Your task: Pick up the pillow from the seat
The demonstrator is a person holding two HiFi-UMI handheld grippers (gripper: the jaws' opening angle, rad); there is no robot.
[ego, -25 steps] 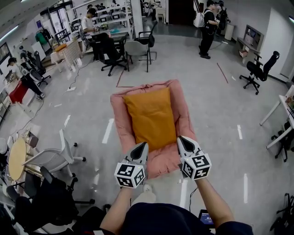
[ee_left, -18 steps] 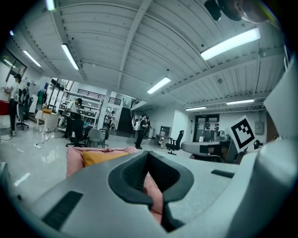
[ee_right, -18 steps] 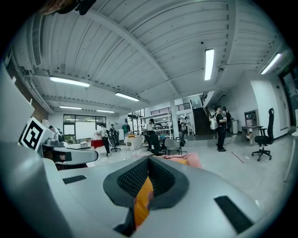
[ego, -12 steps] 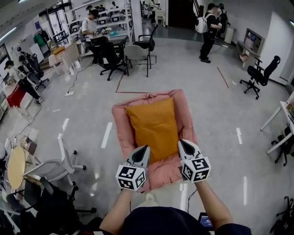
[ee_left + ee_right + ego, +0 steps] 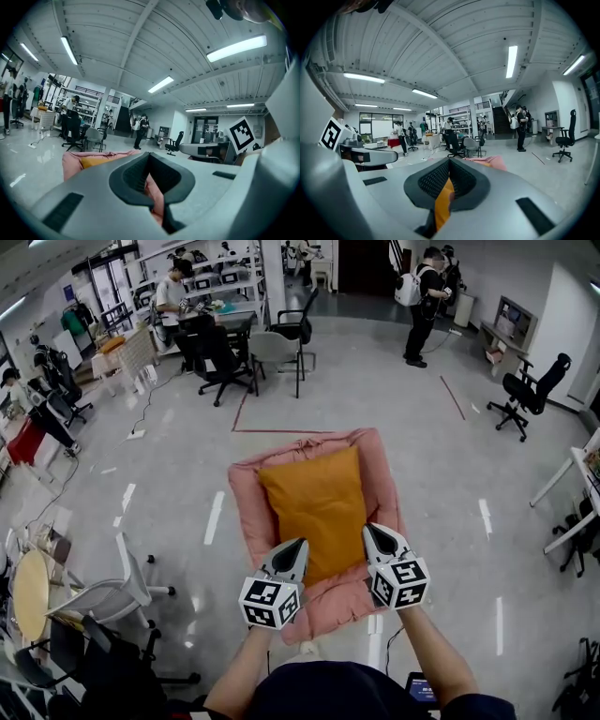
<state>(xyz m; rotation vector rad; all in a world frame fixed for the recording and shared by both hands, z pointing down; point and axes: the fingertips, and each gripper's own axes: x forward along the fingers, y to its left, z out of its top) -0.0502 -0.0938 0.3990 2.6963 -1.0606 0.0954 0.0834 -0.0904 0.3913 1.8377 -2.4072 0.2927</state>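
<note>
An orange pillow (image 5: 314, 512) lies lengthwise on a pink floor seat (image 5: 246, 512) in the middle of the head view. My left gripper (image 5: 298, 546) is shut and holds nothing, its tip over the pillow's near left corner. The right gripper (image 5: 368, 532), also shut with nothing in it, hovers over the pillow's near right edge. In the left gripper view the closed left gripper (image 5: 149, 155) points level, and the pink seat (image 5: 71, 161) with a strip of the pillow (image 5: 93, 162) lies ahead. In the right gripper view the pillow (image 5: 443, 201) shows orange behind the closed right gripper (image 5: 449, 161).
A white office chair (image 5: 103, 587) and a round table (image 5: 28, 592) stand at the left. A grey chair (image 5: 277, 348) and desks with seated people are beyond the seat. A person with a backpack (image 5: 422, 296) stands far back, a black chair (image 5: 530, 390) and white table (image 5: 572, 474) at right.
The seat and pillow have come closer and lower in the head view as I moved forward. Both grippers went forward with me and stayed shut.
</note>
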